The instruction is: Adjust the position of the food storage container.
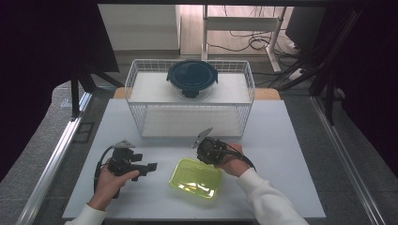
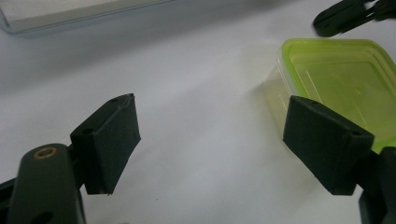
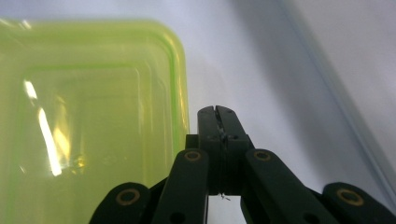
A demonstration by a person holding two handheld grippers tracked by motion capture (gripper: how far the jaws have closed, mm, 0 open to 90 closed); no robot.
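A translucent yellow-green plastic container (image 1: 195, 178) lies on the white table (image 1: 281, 140) near the front middle. My left gripper (image 1: 151, 166) rests left of it, jaws wide open and aimed at the container (image 2: 341, 79) with nothing between the pads (image 2: 109, 140). My right gripper (image 1: 205, 154) hovers at the container's far right corner, jaws shut together with nothing held. In the right gripper view the closed tips (image 3: 217, 122) sit just beside the container's rim (image 3: 180, 70).
A white wire basket (image 1: 189, 101) stands at the back of the table. On its top shelf rests a round container with a dark blue lid (image 1: 192, 77). Dark curtains flank the table, and cables lie on the floor behind.
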